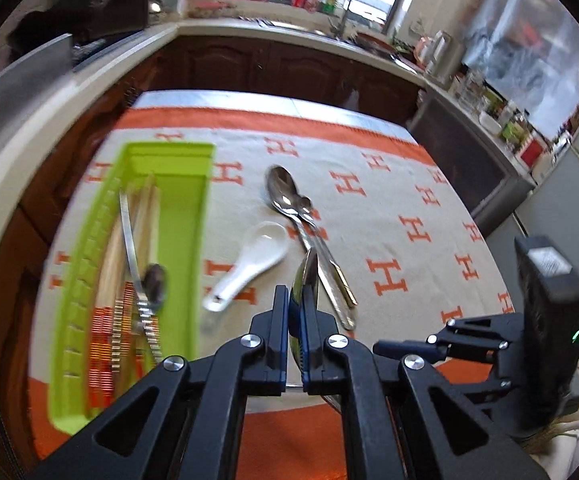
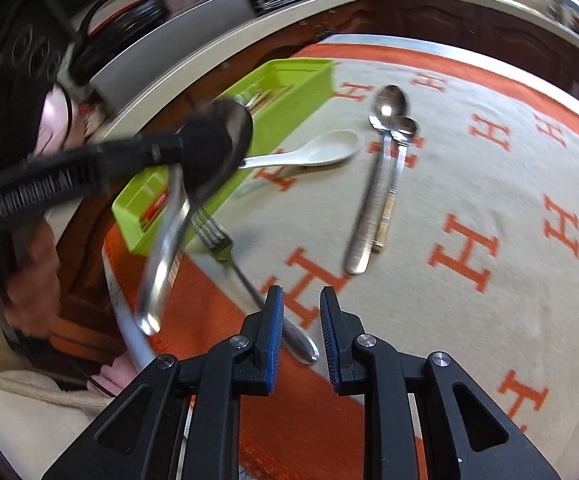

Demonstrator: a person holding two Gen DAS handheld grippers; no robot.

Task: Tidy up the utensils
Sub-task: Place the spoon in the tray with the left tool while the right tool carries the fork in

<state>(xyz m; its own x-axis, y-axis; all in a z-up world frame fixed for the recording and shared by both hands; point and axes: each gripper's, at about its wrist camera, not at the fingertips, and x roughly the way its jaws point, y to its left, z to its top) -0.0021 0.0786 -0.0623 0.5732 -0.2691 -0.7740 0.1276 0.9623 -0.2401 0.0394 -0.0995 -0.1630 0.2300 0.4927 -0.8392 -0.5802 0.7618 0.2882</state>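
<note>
My left gripper is shut on the bowl of a metal spoon and holds it above the table. In the right wrist view the left gripper hangs near the green tray, and the held spoon's handle points down. The tray holds chopsticks and a small spoon. A white ceramic spoon and two metal spoons lie on the cloth. My right gripper is open over the handle of a fork lying on the table.
An orange and cream tablecloth with H letters covers the table. A person's hand and cream sleeve are at the table's left edge. Dark wooden cabinets and a crowded counter stand behind the table.
</note>
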